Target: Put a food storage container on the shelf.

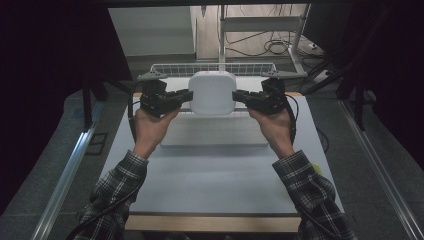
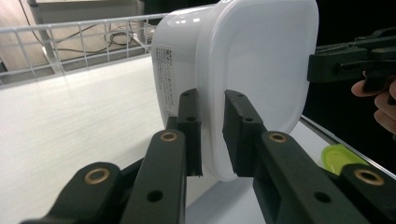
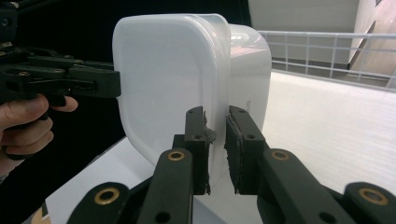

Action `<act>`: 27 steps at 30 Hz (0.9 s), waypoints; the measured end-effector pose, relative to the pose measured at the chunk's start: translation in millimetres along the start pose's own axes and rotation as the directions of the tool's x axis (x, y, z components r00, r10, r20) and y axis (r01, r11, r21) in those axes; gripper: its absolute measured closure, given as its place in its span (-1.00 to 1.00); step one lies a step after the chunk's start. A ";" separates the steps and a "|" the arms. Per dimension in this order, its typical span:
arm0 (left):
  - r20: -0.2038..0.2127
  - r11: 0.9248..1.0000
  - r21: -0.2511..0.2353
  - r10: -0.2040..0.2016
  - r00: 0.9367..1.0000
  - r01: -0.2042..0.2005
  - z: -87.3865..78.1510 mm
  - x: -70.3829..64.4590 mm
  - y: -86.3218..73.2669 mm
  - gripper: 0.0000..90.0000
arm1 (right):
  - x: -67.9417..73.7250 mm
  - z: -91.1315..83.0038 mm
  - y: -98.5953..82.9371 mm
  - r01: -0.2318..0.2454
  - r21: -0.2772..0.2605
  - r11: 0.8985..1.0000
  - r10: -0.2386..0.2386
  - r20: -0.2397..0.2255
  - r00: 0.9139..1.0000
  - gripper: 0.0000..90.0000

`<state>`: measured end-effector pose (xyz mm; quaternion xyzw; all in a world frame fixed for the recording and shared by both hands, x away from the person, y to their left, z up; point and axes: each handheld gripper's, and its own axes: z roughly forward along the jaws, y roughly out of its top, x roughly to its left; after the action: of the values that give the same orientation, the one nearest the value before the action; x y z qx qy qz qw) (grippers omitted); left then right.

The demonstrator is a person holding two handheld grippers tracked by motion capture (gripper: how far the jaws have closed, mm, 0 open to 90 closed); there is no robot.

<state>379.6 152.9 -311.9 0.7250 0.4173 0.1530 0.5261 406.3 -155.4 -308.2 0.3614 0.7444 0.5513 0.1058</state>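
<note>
Black jaws of the left tool and right tool each pinched the lidded white container's rim, raised above the worktop; lifting done, placement apparently outstanding.

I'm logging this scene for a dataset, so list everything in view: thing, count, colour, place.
container: 1, white, lidded, held up off the table between both grippers, lid toward the person
tray: 1, white, on the table below the container
wire basket: 1, white, at the table's far edge
green lid: 1, yellow-green, at the table's right edge
table: 1, pale grey top
cables: several, dark, on the floor beyond the table
left gripper: 1, black, clamped on the container's left rim
right gripper: 1, black, clamped on its right rim
sleeves: 2, plaid, bottom of high view
</note>
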 end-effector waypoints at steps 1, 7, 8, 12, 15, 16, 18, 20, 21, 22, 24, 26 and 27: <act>-0.001 1.000 0.000 0.002 1.000 -0.002 1.3 0.6 2.0 0.73 | -2.1 0.7 1.4 -0.005 -0.001 1.000 0.005 -0.002 1.000 0.76; -0.011 1.000 0.011 -0.012 1.000 0.012 9.5 4.8 8.5 0.72 | -10.9 6.0 7.7 -0.016 0.003 1.000 0.016 0.004 1.000 0.76; -0.011 1.000 0.014 -0.012 1.000 0.013 11.1 6.0 9.0 0.72 | -12.0 7.1 8.3 -0.018 0.004 1.000 0.018 0.008 1.000 0.76; 0.006 0.999 0.010 -0.033 0.999 0.033 15.0 11.4 8.6 0.72 | -17.3 11.9 9.0 -0.037 0.010 0.999 0.037 0.005 0.999 0.75; 0.014 0.999 0.002 -0.036 0.999 0.036 16.2 13.4 8.6 0.71 | -21.0 13.9 9.5 -0.049 0.002 0.999 0.049 -0.006 0.999 0.75; 0.014 1.000 0.002 -0.031 0.999 0.031 16.5 13.8 8.6 0.70 | -21.4 14.3 9.7 -0.051 0.001 0.999 0.051 -0.007 0.999 0.75; 0.014 1.000 0.003 -0.018 1.000 0.018 17.2 15.2 8.6 0.67 | -22.2 15.0 10.2 -0.054 -0.001 0.999 0.054 -0.009 0.998 0.74; 0.022 1.000 -0.005 -0.020 1.000 0.021 18.2 16.0 8.5 0.57 | -21.7 15.7 11.0 -0.061 -0.001 0.998 0.061 -0.011 0.998 0.72; 0.026 1.000 -0.007 -0.020 0.999 0.020 18.6 16.5 8.4 0.57 | -21.7 15.7 11.0 -0.061 -0.001 0.998 0.061 -0.011 0.998 0.72; 0.036 1.000 -0.009 -0.016 0.999 0.017 19.9 17.3 8.1 0.52 | -21.5 16.2 11.3 -0.056 0.000 0.998 0.056 -0.011 0.998 0.71; 0.039 1.000 0.000 -0.013 0.999 0.013 21.7 18.5 8.1 0.45 | -20.6 19.2 12.9 -0.034 0.004 0.999 0.034 0.004 0.999 0.60; 0.041 1.000 0.004 -0.008 0.999 0.008 23.4 19.5 8.1 0.42 | -21.0 21.0 13.5 -0.025 0.006 1.000 0.025 0.008 1.000 0.57; 0.039 1.000 0.007 -0.004 0.999 0.003 24.1 19.8 8.2 0.41 | -21.2 22.0 13.7 -0.024 0.006 1.000 0.024 0.013 1.000 0.55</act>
<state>411.1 152.0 -318.5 0.7290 0.4086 0.1364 0.5320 439.4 -151.1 -309.1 0.3742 0.7410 0.5480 0.1028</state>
